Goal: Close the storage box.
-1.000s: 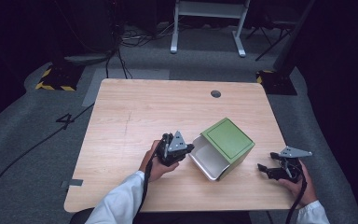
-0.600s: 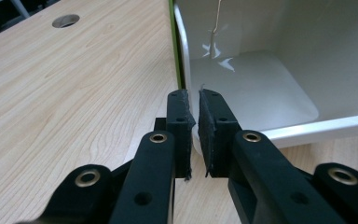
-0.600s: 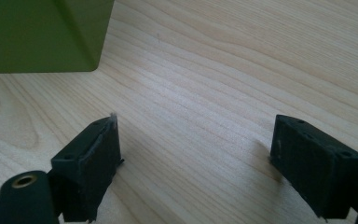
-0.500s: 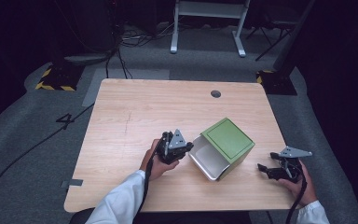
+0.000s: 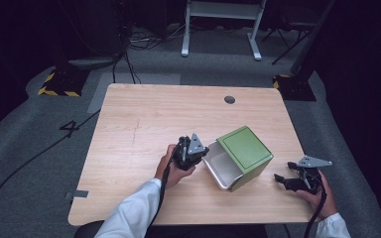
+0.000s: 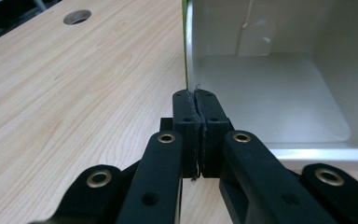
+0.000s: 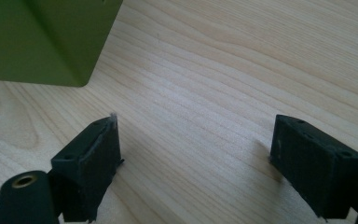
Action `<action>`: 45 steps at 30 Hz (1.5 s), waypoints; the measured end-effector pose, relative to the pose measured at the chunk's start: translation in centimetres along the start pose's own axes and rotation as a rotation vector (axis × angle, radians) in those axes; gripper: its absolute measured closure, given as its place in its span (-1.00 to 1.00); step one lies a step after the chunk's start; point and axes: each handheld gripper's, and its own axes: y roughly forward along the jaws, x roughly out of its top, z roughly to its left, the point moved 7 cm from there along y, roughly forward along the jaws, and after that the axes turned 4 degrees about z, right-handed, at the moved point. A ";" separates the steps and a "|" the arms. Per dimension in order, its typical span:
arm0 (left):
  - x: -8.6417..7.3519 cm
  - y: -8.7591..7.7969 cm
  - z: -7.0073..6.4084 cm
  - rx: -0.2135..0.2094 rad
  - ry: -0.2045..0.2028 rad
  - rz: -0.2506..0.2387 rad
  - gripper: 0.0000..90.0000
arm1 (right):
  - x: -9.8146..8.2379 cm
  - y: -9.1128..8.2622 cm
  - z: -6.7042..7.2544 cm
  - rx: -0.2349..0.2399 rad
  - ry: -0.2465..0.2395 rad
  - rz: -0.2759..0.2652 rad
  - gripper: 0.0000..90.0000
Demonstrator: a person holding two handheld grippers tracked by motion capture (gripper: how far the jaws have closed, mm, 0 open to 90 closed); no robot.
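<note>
Sideways on the table [image 5: 144, 119]: green box [image 5: 243, 148], open mouth toward left gripper [image 6: 196, 100].
Left jaws pressed together at its rim; right gripper [image 7: 193, 140] spread wide, nearby.

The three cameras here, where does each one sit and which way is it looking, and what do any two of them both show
High view: fixed above the person's side, looking forward and down on the wooden table; both forearms, hands, left gripper and right gripper show.
Left gripper view: rides the left gripper, looking along its shut jaws into the green box lying on its side, open end toward it.
Right gripper view: rides the right gripper, looking along its open jaws, low over the table, box corner upper left.
Shared: all three show the box and tabletop.
</note>
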 end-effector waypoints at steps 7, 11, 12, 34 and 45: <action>0.9 1.1 -0.4 0.023 -0.015 0.005 0.96 | 0.0 0.0 0.0 0.001 0.001 0.000 -0.65; 1.1 1.5 -0.6 0.011 -0.020 -0.006 0.96 | 0.0 0.0 0.0 0.000 0.000 0.000 -0.65; 1.1 1.5 -0.6 0.011 -0.020 -0.006 0.96 | 0.0 0.0 0.0 0.000 0.000 0.000 -0.65; -3.2 -5.2 2.8 0.066 0.007 0.017 -0.55 | 0.0 0.0 0.0 0.000 0.000 -0.001 -0.65; -9.5 -7.7 5.2 0.076 0.030 0.143 -0.63 | 0.0 0.0 0.0 0.001 0.001 0.000 -0.65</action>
